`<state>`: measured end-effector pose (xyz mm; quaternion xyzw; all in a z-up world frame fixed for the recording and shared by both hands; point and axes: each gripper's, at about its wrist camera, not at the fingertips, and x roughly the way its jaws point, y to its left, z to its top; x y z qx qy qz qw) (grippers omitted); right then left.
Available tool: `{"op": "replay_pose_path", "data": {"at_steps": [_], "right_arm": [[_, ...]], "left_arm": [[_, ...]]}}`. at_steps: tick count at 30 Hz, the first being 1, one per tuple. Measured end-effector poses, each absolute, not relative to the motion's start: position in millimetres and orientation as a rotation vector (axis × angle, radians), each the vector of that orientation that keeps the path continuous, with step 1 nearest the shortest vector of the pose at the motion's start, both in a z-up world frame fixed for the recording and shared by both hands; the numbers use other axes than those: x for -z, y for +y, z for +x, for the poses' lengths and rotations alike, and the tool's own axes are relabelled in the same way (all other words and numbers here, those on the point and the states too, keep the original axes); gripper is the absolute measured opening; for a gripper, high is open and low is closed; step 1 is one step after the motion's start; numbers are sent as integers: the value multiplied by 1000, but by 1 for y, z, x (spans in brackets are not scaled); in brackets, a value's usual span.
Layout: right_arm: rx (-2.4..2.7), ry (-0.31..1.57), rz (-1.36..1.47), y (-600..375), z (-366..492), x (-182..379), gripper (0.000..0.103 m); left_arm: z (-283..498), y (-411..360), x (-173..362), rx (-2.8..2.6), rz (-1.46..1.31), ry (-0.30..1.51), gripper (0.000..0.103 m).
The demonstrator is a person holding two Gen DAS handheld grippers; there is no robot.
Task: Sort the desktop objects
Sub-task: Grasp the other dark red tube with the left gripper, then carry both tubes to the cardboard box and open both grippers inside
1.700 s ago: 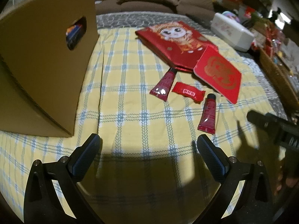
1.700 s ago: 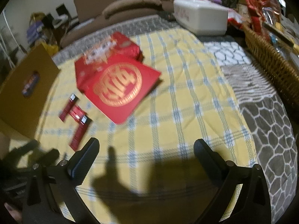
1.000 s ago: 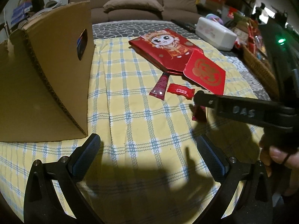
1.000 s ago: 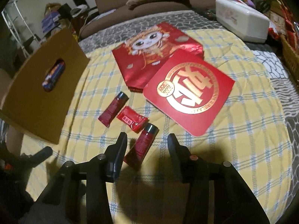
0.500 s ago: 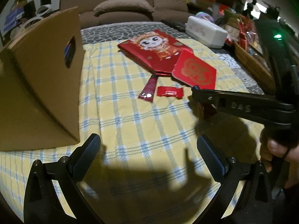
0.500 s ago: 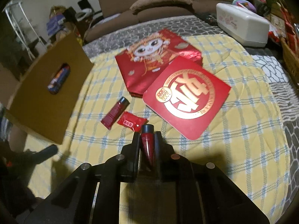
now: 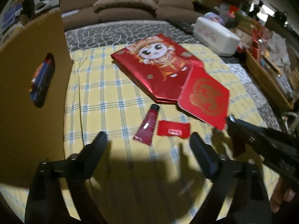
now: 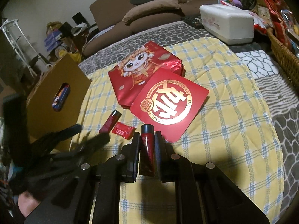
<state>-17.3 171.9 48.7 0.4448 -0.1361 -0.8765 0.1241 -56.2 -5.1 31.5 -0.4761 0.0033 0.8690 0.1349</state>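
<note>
My right gripper is shut on a dark red tube, held above the yellow checked cloth. My left gripper is open and empty, low over the cloth. A second red tube and a small red sachet lie just beyond its fingertips; they also show in the right wrist view, tube and sachet. The right gripper shows in the left wrist view at the right.
A cardboard box with a handle hole stands at the left. A red cartoon bag and a red card with gold lettering lie further back. A white box and a wicker basket stand at the right.
My right gripper has lifted the red tube a little off the cloth. My left gripper has moved forward toward the second tube and the sachet and narrowed its opening.
</note>
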Motion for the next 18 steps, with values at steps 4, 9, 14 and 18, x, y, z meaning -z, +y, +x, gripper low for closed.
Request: {"op": "replay_pose_path", "data": {"at_steps": [4, 9, 14, 18], "right_arm": [[2554, -393, 1289, 172, -17, -50, 14], [2544, -392, 1298, 170, -17, -49, 14], [2542, -384, 1295, 168, -18, -50, 14], [2547, -377, 1286, 165, -16, -55, 14]], "left_arm": [[-73, -6, -16, -2504, -1445, 32, 54], [-76, 2, -12, -2507, -1427, 130, 43], [-74, 10, -12, -2500, -1397, 207, 35], [-73, 17, -15, -2462, -1377, 243, 18]]}}
